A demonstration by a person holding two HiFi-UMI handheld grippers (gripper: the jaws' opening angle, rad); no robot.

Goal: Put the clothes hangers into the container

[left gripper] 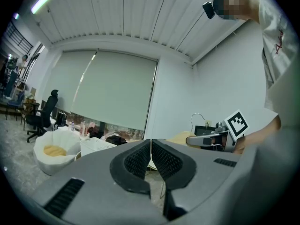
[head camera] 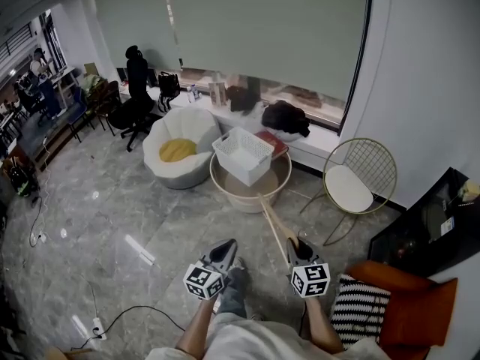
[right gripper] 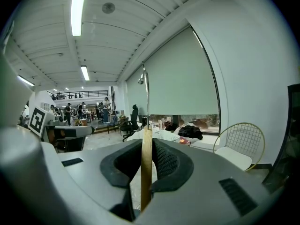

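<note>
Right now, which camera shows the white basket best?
The head view: the white basket shows whole, resting on the round tub. The left gripper view shows only its side; the right gripper view, a sliver behind the hanger.

My right gripper (right gripper: 148, 149) is grey, with black ribbed pads (right gripper: 167, 161). My hanger (right gripper: 146, 182) is pale tan wood. Basket (head camera: 241, 154): white lattice. Cushion (head camera: 361, 306): black-and-white stripes. Armchair (head camera: 420, 310): orange.
</note>
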